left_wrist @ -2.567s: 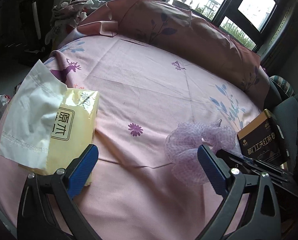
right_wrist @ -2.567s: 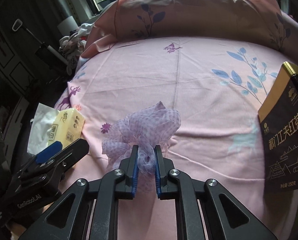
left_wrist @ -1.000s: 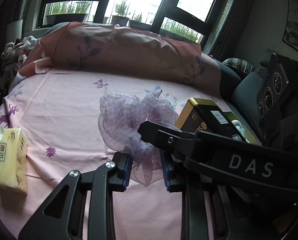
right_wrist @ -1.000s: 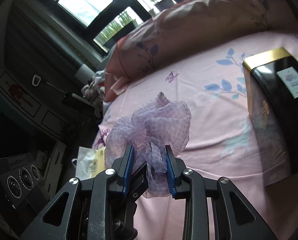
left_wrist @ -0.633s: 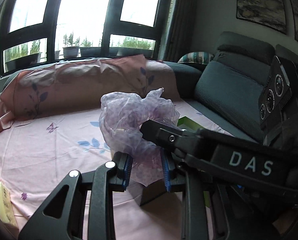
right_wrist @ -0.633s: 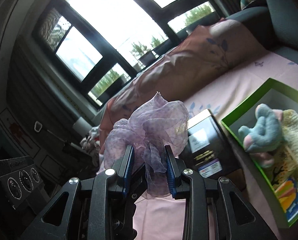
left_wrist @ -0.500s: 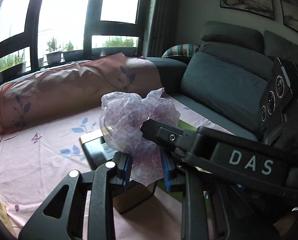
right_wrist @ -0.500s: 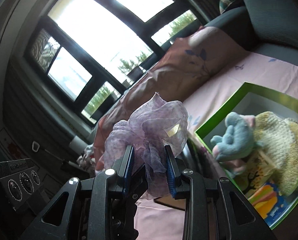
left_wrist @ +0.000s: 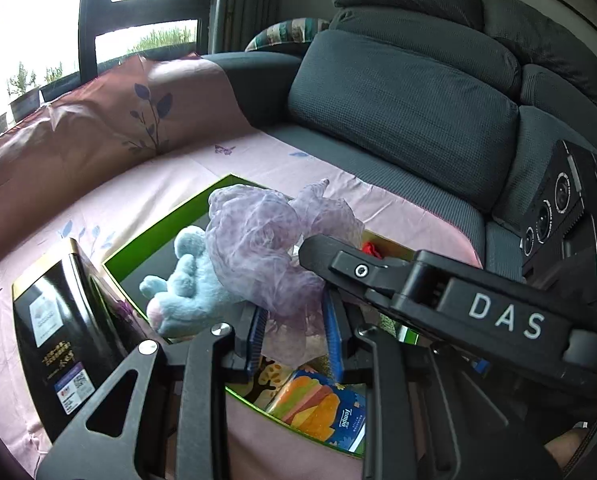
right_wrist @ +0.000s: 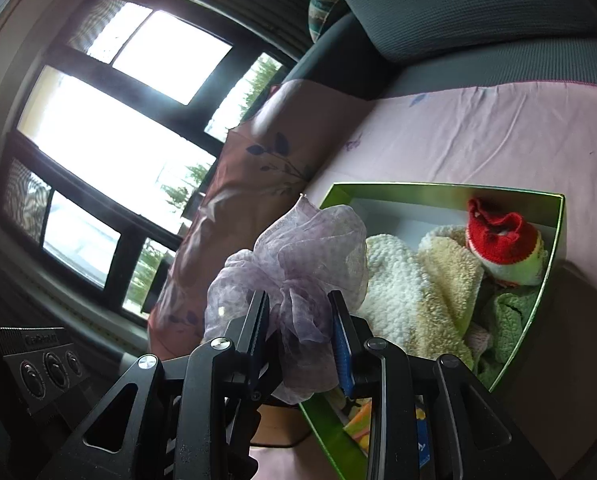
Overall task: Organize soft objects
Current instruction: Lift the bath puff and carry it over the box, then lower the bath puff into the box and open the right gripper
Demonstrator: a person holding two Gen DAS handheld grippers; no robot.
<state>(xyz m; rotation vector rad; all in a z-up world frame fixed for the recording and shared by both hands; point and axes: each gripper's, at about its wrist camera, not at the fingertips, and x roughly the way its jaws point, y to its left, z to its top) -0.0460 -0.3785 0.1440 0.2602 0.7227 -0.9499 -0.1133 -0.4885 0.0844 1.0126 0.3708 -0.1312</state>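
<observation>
From your left wrist camera, your left gripper (left_wrist: 294, 334) has its blue pads on either side of the lilac gauze scrunchie (left_wrist: 274, 240), pinching its lower folds. The right gripper (left_wrist: 378, 276) crosses in from the right and meets the same fabric. The scrunchie hangs above the green box (left_wrist: 154, 232), over the blue plush toy (left_wrist: 190, 292), with a tissue pack (left_wrist: 322, 408) at the box's near corner and a black tea tin (left_wrist: 62, 320) standing just beside the box's left wall. Centre the bundle over the box before letting go, so none of it drapes over the rim or onto the tin.

From your right wrist camera, the right gripper (right_wrist: 300, 338) is likewise clamped on the scrunchie (right_wrist: 298, 264), which sits above the near end of the box (right_wrist: 438, 191). Inside lie a cream fleece (right_wrist: 414, 280), a red knitted hat (right_wrist: 502, 236) and something green and knitted (right_wrist: 506, 312). Lower until the gauze touches the fleece, then open one gripper first; I judge thin fabric may snag on the ribbed pads, so draw back straight and slowly.
</observation>
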